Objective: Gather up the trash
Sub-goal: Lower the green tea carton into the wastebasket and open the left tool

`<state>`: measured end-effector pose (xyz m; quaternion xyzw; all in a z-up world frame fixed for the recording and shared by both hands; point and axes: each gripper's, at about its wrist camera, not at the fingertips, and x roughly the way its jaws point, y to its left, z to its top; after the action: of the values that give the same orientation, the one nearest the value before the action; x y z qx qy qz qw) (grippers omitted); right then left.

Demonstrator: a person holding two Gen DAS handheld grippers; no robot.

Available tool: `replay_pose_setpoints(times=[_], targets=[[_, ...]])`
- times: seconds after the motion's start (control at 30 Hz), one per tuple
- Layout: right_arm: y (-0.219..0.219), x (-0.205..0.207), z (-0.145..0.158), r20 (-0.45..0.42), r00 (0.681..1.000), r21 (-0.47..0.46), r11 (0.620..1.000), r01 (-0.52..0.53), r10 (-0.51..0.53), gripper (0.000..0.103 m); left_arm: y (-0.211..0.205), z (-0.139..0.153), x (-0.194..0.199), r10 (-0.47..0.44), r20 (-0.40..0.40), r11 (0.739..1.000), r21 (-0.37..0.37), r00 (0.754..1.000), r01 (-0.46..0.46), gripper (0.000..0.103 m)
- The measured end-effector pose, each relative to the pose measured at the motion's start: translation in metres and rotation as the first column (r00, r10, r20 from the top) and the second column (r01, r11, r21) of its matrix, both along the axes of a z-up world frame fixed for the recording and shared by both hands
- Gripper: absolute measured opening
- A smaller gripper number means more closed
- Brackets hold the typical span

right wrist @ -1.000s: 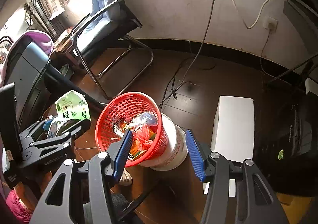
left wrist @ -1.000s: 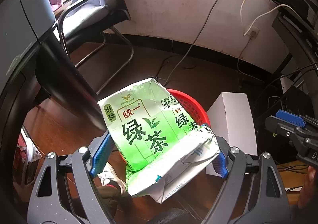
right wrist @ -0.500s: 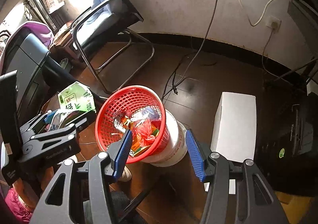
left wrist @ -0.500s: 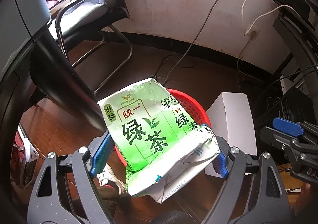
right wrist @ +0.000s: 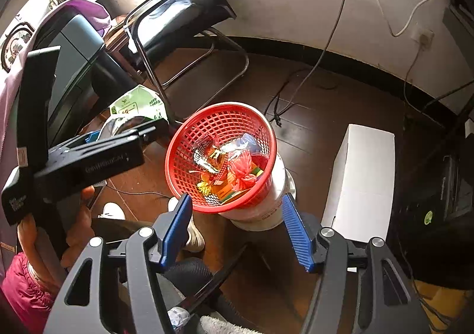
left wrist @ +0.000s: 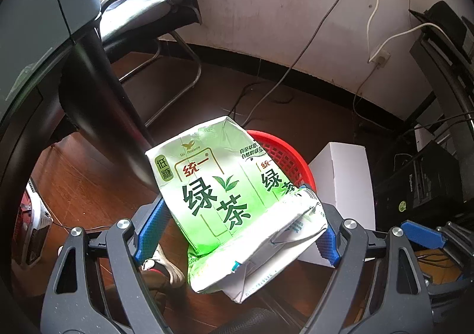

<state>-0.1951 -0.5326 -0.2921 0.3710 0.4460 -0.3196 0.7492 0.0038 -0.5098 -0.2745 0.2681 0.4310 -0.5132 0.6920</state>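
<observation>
Green tea carton, crushed, clamped in left hand-held gripper beside red basket. Right hand-held gripper empty, jaws just widening. Risk: early release drops it on floor.

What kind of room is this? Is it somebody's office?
Probably an office. There is a metal-framed visitor chair, a black computer tower on the floor, and cables hanging down the wall.

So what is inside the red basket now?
The red basket holds mixed trash: a red plastic bag, crumpled wrappers and colourful paper scraps. Anything beneath this pile is covered.
</observation>
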Motion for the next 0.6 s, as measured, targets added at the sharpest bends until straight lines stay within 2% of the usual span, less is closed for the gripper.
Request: replay_pose_setpoints(times=[0.2, 0.6], targets=[[-0.001, -0.002, 0.0, -0.006, 1.0, 0.002, 1.0, 0.008, -0.008, 0.062, -0.016, -0.008, 0.001, -0.011, -0.003, 1.0, 0.02, 1.0, 0.011, 0.082], [-0.002, 0.005, -0.018, -0.028, 1.0, 0.049, 0.999, 0.003, -0.002, 0.062, -0.048, -0.06, 0.006, -0.039, -0.065, 0.983, 0.179, 0.997, 0.05, 0.082]])
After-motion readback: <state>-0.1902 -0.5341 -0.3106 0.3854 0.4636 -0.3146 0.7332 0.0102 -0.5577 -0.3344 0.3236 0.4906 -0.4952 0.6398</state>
